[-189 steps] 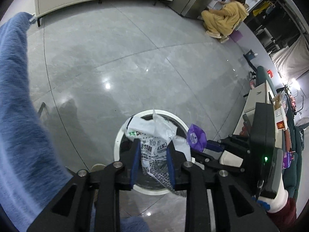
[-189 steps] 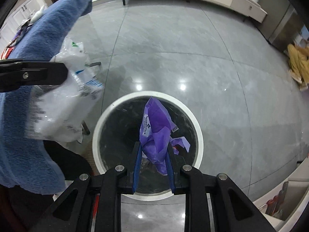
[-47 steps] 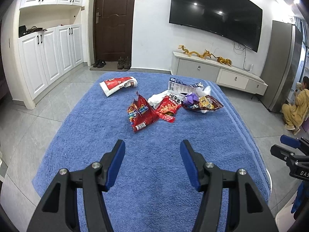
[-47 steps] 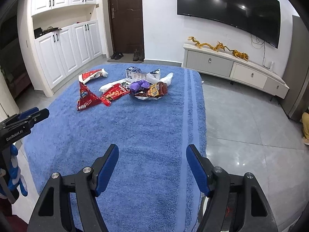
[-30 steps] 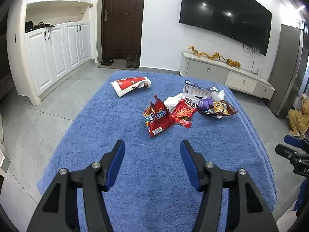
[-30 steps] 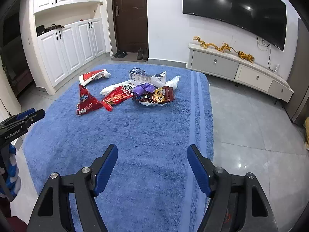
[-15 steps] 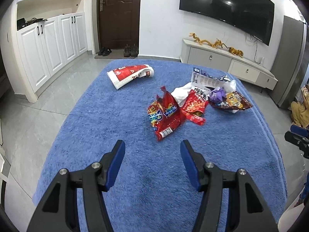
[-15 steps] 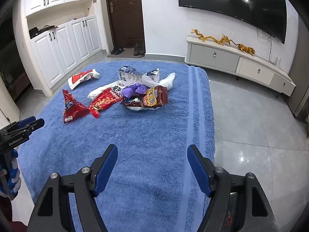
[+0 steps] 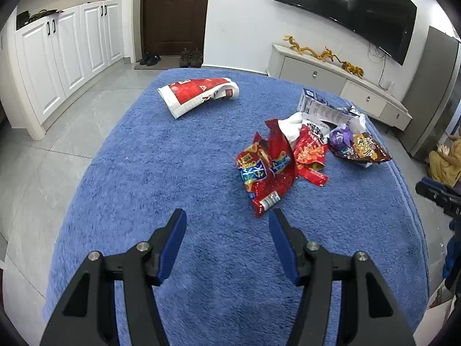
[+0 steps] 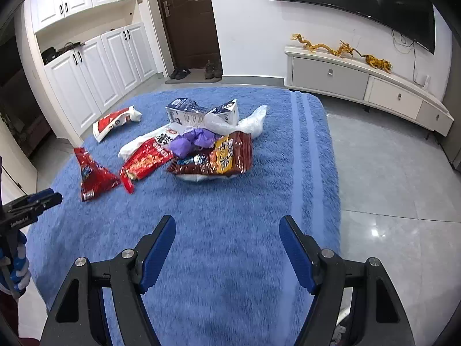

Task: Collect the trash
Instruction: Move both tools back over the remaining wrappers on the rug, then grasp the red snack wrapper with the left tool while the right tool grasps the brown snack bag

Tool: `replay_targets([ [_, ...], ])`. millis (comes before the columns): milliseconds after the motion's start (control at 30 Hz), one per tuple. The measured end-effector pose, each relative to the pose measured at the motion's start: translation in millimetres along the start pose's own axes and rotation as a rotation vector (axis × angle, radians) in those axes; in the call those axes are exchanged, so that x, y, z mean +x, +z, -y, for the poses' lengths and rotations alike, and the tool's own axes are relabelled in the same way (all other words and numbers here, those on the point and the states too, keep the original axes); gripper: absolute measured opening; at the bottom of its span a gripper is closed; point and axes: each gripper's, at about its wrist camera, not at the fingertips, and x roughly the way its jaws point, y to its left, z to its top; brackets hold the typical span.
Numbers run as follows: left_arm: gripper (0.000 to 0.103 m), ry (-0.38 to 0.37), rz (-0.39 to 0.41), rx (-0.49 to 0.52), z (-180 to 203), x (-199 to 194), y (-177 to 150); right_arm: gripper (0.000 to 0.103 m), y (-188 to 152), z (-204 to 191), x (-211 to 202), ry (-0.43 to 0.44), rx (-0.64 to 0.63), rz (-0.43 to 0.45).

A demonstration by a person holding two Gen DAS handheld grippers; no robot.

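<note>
- The trash lies scattered on the blue rug [image 9: 173, 173], mostly toward its far right part: a red snack bag [image 9: 266, 173] lies nearest, and behind it are a second red wrapper [image 9: 309, 152], a purple wrapper [image 9: 341, 137], a dark brown chip bag [image 9: 366, 148], a flattened milk carton [image 9: 319, 108] and some white plastic.
- A red-and-white bag [image 9: 198, 93] lies by itself, well apart to the far left.
- The relation that matters: the red snack bag lies just ahead and slightly right of the left gripper [image 9: 227, 225], its barcoded near end close to the right-hand finger; its long axis runs near-to-far, leaning a little right.
- From the right gripper [image 10: 227, 230], the brown chip bag [image 10: 219, 155] lies straight ahead (the red snack bag [image 10: 95, 177] is off to its far left), so each hand probably has its own target.
- Left gripper: jaws apart, nothing between them, angled down at the rug.
- Right gripper: jaws spread wide and empty, tilted down likewise, over bare rug near the striped right edge.
- Beyond the rug are grey tile floor [image 10: 389, 173], white cabinets and a low TV console.
</note>
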Motion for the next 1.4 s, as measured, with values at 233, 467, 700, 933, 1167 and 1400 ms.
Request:
replay_targets([
  [233, 0.058, -0.086, -0.005, 0.004, -2, 13, 20, 0.073, 23, 8, 23, 0.027, 0.006, -0.001],
  [467, 0.058, -0.153, -0.001, 0.085, 23, 31, 48, 0.073, 52, 7, 46, 0.035, -0.017, 0.005],
  [700, 0.058, -0.145, -0.054, 0.09, 32, 63, 58, 0.073, 70, 3, 75, 0.016, -0.058, -0.048],
  [933, 0.058, -0.133, -0.09, 0.084, 30, 75, 49, 0.062, 68, 6, 105, 0.021, -0.061, -0.144],
  [1167, 0.037, -0.1, -0.075, 0.096, 33, 69, 42, 0.022, 56, -1, 102, 0.056, -0.064, -0.156],
  [1400, 0.023, -0.104, -0.046, 0.084, 31, 45, 36, 0.01, 47, -19, 64, 0.018, -0.157, -0.106],
])
